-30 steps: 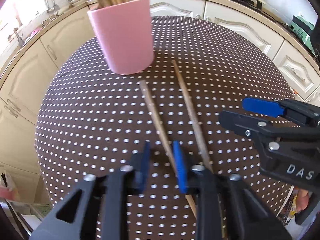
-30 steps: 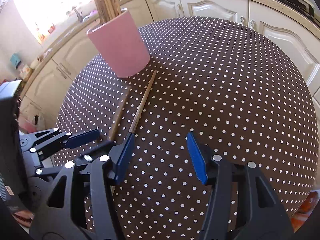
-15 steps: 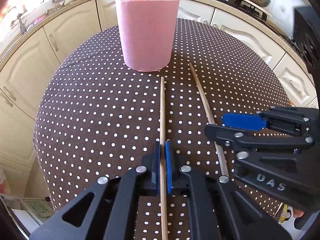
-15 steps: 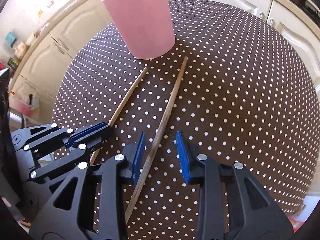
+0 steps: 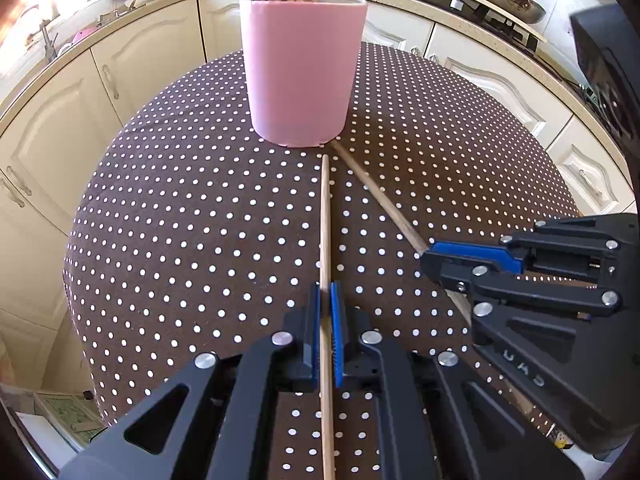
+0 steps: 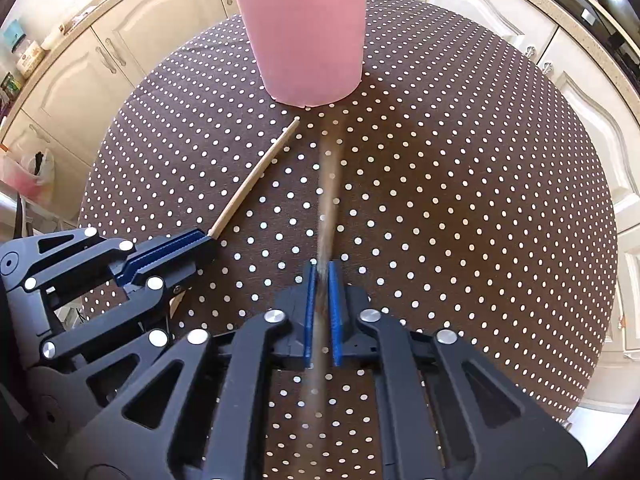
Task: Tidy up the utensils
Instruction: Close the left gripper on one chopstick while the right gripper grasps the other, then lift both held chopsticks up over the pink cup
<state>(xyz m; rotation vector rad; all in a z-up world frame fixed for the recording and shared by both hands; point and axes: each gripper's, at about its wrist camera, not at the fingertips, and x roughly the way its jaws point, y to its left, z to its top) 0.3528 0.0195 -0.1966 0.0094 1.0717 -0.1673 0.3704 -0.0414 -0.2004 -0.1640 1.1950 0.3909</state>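
Two thin wooden chopsticks are being pinched: left tongs point(image 5: 326, 300) gripping one point(image 5: 325, 220), right tongs point(image 6: 322, 280), just closing, gripping the other point(image 6: 329, 200) near a pink cup point(image 5: 300, 72).

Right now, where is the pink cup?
The pink cup stands at the far side of the dotted table, top centre in both wrist views, just beyond the tips of two chopsticks.

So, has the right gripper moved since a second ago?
Yes. The right gripper has slid over its chopstick, toward the left gripper, closing on it in front of the cup.
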